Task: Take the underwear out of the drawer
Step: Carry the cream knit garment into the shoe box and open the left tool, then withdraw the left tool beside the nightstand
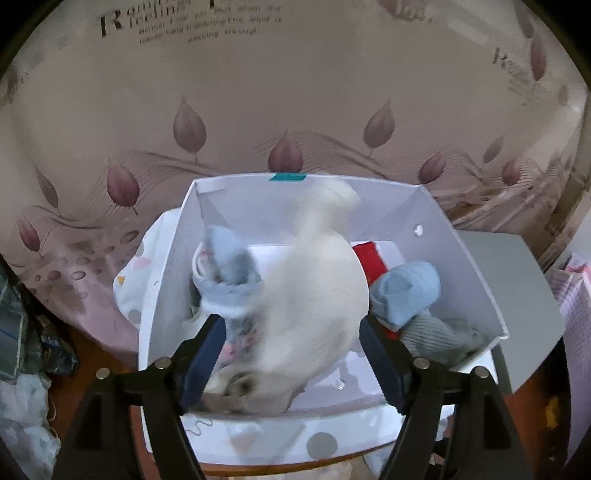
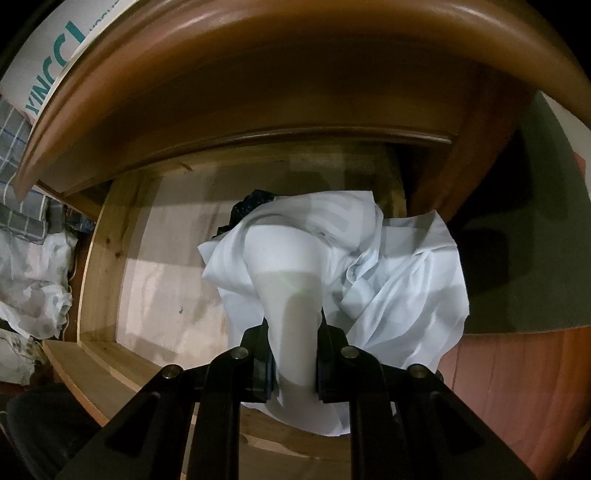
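Left tongs (image 1: 291,354) spread, cream garment (image 1: 317,291) loose between, over white box (image 1: 476,280); let drop clear. Right tongs (image 2: 293,354) clamped on white underwear (image 2: 369,266) above drawer (image 2: 99,236); lift straight, avoid snagging rim.

Dim indoor light; cream garment (image 1: 314,295) motion-blurred; drawer (image 2: 110,229) shadowed; fisheye edges dark.

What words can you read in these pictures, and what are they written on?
"YINCC": partly cut-off teal letters on the white box atop the wooden cabinet.
"R...", "Feeling": large brown print on the leaf-patterned fabric; the smaller lines beneath are too blurred to read.
Brown word on the fabric's right edge: unreadable.
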`<state>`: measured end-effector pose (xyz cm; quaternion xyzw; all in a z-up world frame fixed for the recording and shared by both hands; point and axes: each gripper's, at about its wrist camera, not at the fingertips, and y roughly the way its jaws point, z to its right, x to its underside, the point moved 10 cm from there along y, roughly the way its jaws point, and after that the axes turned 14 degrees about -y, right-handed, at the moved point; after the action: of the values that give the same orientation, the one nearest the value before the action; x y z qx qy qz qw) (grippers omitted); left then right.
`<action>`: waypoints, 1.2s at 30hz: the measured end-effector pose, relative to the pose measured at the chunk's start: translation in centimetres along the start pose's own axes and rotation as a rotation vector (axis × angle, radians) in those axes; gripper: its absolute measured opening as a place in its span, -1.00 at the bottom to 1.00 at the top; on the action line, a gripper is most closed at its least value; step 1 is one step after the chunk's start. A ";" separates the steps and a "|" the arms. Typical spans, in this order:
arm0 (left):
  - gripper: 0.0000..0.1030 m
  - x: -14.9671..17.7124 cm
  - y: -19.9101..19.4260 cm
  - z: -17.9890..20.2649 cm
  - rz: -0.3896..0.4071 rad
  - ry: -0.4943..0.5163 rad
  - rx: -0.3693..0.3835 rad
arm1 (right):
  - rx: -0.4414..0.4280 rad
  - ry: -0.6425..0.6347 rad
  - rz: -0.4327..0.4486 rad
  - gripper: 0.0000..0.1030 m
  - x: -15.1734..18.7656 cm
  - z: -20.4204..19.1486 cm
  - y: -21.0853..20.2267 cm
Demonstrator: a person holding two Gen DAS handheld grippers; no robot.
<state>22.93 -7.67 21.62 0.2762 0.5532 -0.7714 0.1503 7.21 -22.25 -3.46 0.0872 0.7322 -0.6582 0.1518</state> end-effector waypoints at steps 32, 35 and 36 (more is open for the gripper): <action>0.51 17.6 -1.6 -11.3 0.181 -0.213 -0.317 | -0.073 0.011 0.071 -0.72 0.3 -1.6 -1.3; 0.51 19.5 -0.1 -12.6 0.160 -0.268 -0.312 | -0.069 0.004 0.083 -0.72 0.2 -1.5 -1.9; 0.51 19.9 0.3 -13.0 0.149 -0.268 -0.309 | -0.072 0.009 0.083 -0.72 0.2 -1.5 -2.0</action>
<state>10.54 5.85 6.55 0.1848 0.6180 -0.6941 0.3198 6.17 -21.01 -1.51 0.1151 0.7520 -0.6240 0.1786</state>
